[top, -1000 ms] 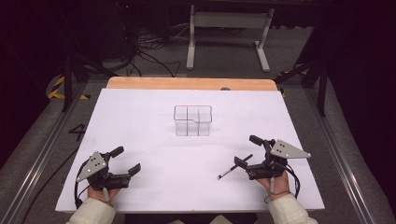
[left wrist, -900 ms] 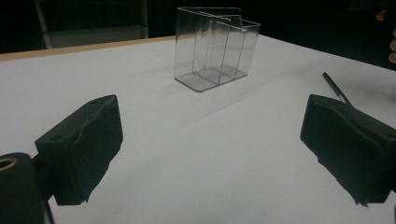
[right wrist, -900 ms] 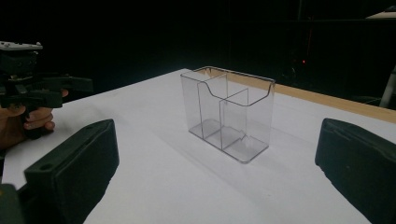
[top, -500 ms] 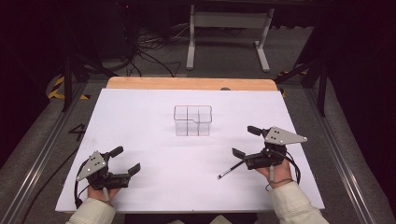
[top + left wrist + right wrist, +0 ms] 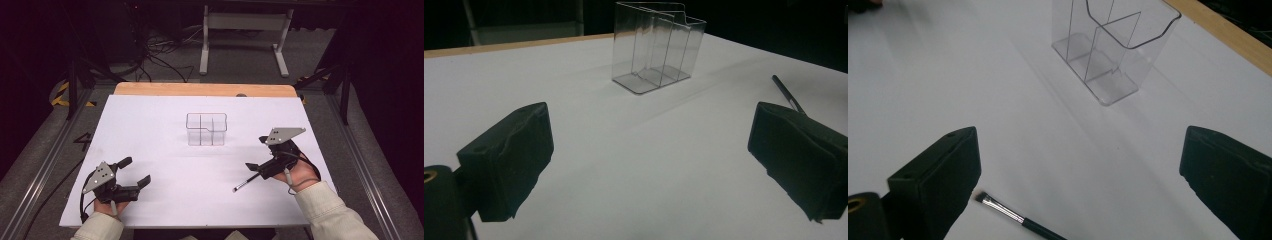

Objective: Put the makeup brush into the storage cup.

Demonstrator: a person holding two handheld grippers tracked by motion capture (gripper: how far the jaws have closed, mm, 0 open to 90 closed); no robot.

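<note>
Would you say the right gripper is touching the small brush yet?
Apart: in the right gripper view the brush lies on the table between the open jaws of the right gripper.

The table (image 5: 165, 120) is covered with a white sheet that looks matt and smooth, like paper or thin plastic; along the far side a strip of pale wood (image 5: 200, 89) is seen. The organizer (image 5: 206, 129) is made of clear, glossy plastic, with bright reflections on its walls. The brush (image 5: 1015, 217) is given a shiny metal ferrule and a dark, smooth handle. The pads (image 5: 509, 160) of the left gripper (image 5: 131, 172) look like black matt rubber, slightly rough. On the right gripper (image 5: 258, 153) a grey, dull metal plate is carried. The sleeve (image 5: 335, 210) is of pale woven cloth.
</note>
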